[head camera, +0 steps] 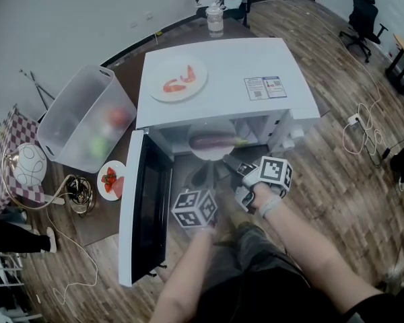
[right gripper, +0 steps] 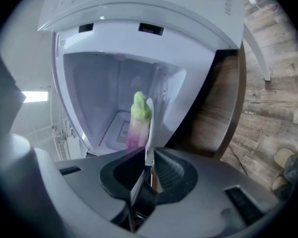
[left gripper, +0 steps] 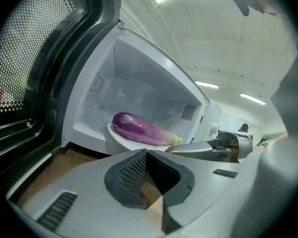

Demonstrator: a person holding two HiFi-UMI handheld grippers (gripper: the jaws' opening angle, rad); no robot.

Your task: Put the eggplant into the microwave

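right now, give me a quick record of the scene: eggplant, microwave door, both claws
eggplant: lying on a white plate at the microwave's opening
microwave: door swung wide open to the left
right claw: shut on the plate's rim
left claw: shut, nothing in it, low in front of the opening
on top of microwave: a dish with red food

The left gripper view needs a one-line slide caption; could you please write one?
Eggplant on a white plate in the open microwave, with the right tool at the plate's rim.
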